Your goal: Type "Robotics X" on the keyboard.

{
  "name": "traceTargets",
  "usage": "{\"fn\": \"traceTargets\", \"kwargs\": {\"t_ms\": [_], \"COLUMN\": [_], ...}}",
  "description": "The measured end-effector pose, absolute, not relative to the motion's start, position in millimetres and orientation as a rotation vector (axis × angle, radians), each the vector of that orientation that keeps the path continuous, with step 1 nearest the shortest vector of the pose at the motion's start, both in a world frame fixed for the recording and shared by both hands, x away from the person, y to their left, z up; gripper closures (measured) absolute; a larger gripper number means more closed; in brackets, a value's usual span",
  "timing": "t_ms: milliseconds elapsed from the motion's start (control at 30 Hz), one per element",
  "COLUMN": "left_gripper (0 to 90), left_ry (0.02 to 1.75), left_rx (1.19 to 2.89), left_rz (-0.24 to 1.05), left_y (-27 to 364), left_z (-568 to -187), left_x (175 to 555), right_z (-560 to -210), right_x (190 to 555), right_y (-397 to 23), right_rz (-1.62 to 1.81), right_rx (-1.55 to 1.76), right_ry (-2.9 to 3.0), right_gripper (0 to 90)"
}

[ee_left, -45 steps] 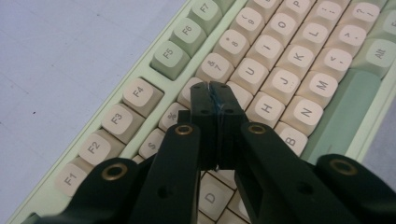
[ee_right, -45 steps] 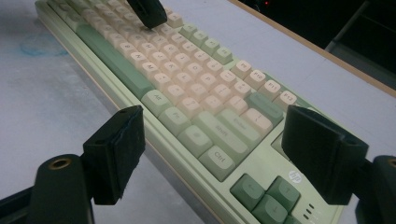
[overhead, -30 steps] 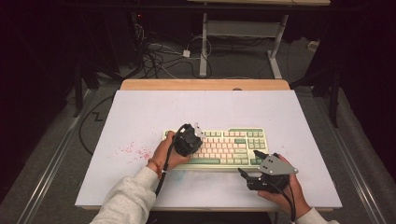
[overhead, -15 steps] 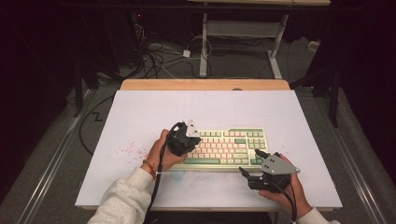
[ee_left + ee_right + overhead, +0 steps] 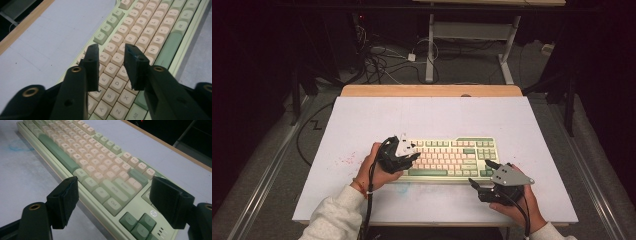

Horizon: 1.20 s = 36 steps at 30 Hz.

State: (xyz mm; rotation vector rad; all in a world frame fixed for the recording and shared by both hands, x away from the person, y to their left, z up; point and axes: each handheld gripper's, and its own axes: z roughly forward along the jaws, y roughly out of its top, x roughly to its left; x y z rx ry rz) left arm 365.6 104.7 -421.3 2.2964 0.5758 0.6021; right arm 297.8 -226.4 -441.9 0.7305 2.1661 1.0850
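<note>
A pale green and cream keyboard [image 5: 462, 150] lies near the front of the white table top [image 5: 437, 115]. My left gripper [image 5: 411, 159] hovers over the keyboard's left end. In the left gripper view, the left gripper [image 5: 111, 47] has its jaws partly apart above the letter keys [image 5: 150, 32], with nothing between them; they have just been opening. My right gripper [image 5: 479, 172] sits at the keyboard's front right corner. In the right gripper view, the right gripper [image 5: 113, 181] is wide open, and its jaws flank that corner of the keyboard [image 5: 100, 160] without touching it.
A wooden strip [image 5: 432, 91] runs along the table's far edge. Red specks [image 5: 344, 161] mark the surface left of the keyboard, and a faint blue smudge [image 5: 18, 146] lies in front of it. Cables [image 5: 382, 60] and a desk frame [image 5: 472, 35] stand on the floor beyond.
My left gripper has shifted left along the keyboard and slightly toward the person, and its jaws have opened. The right gripper has stayed where it was.
</note>
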Motion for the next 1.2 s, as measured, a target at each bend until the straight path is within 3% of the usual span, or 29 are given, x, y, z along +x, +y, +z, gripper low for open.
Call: {"fn": "traceTargets", "kwargs": {"t_ms": [433, 567, 867, 1200], "left_gripper": [27.3, 21.8, 18.1, 17.6], "left_ry": [0.595, 0.606, 0.615, 0.643], "left_rx": [2.210, 2.194, 2.189, 2.202], "left_rz": [0.708, 0.717, 0.711, 0.742], "left_y": [130, 137, 151, 165], "left_z": [-431, -434, -442, -452], "left_x": [343, 337, 326, 314], "right_z": [-441, -441, -438, -427], "right_x": [300, 301, 303, 312], "right_y": [-228, -229, -230, -226], "right_rz": [1.088, 1.089, 1.108, 1.105], "right_rx": [0.748, 0.754, 0.744, 0.718], "right_ry": [2.169, 2.169, 2.207, 2.221], "right_gripper": [23.9, 24.4, 28.4, 45.7]}}
